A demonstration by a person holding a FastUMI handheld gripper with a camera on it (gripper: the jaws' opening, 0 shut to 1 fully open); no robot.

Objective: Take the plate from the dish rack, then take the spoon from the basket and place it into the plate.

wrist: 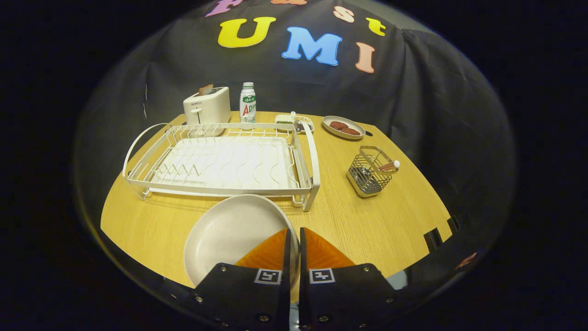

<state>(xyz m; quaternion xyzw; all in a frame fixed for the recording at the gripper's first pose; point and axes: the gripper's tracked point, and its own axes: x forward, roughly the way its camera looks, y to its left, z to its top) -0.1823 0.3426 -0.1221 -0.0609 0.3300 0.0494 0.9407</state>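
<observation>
— Any legible markings?
— Toaster front: one small mark, too small to read. Bottle: printed label, not legible. Gripper, fingers clamped on the plate rim: one square coded marker per finger.

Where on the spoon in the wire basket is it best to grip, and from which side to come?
Grip the spoon at its handle end with the pale knob, which leans out over the rim of the wire basket. Come from above: the bowl lies inside. The gripper is shut on the plate rim.
</observation>
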